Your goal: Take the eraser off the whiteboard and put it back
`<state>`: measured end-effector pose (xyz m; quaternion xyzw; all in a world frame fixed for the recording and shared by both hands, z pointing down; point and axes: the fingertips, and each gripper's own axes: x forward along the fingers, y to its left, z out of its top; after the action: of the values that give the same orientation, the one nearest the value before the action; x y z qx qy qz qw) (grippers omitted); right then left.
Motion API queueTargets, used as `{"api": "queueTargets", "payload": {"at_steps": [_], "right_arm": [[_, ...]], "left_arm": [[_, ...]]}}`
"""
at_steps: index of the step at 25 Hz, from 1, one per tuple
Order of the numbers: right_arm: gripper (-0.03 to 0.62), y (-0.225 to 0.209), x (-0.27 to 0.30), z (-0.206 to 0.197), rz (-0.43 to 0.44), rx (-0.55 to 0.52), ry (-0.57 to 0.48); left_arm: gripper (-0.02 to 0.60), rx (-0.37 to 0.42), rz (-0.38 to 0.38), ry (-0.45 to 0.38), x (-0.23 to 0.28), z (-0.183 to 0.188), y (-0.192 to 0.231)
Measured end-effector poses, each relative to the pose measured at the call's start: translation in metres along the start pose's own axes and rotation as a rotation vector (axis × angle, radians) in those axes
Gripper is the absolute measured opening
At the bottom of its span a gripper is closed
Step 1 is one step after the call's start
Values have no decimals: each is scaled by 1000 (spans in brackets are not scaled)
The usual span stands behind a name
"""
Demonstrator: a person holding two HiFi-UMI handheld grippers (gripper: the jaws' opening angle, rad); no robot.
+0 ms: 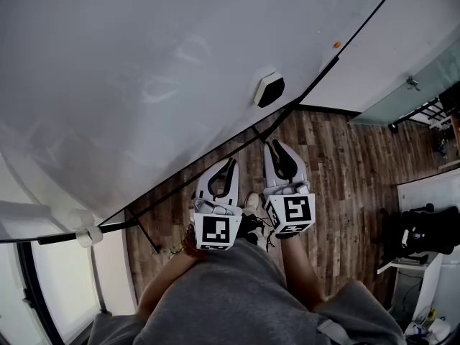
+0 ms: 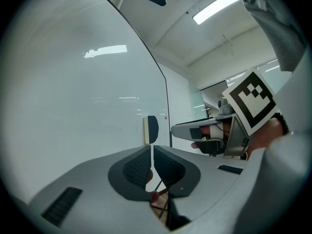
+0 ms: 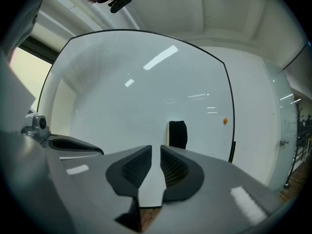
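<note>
1. Whiteboard point(image 1: 144, 85), black-framed, above a wood floor point(image 1: 338, 164).
2. Eraser point(image 1: 270, 90): on the board near its lower right corner, clear of both grippers.
3. Left gripper point(image 1: 231, 162): clenched, empty, by the board's bottom edge.
4. Right gripper point(image 1: 277, 146): jaws slightly apart, empty, facing the eraser.

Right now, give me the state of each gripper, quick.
Left gripper: closed, holding nothing.
Right gripper: open by a narrow gap, holding nothing.
</note>
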<state>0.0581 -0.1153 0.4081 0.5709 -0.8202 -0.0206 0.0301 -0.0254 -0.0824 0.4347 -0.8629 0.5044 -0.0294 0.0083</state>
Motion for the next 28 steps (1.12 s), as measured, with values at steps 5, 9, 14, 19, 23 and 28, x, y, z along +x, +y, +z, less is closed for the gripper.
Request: {"api": "queueTargets", "payload": {"at_steps": [5,9,14,19,23,28], "right_arm": [[37,10,-8,0,3,1,1],[16,12,-14,-4,-12,3,8],[11,15,-22,-10,-32,-13,30],[9,23,-30,-11,-32,-41,32],[9,28,-34,-11,-28,-59,23],[9,32,-38,-10,-25,-52,13]], "left_arm": [[8,-10,3,-1,-9,-1,2],[8,-10,4,-2,-16,-3,1],[8,-15,1,1,-25,-4,-3],[8,-11,1,-1,-34,-3,-6],[8,-10,3,1,-39,-4,-8],[8,2,8,-2,-45,-5,-8]]}}
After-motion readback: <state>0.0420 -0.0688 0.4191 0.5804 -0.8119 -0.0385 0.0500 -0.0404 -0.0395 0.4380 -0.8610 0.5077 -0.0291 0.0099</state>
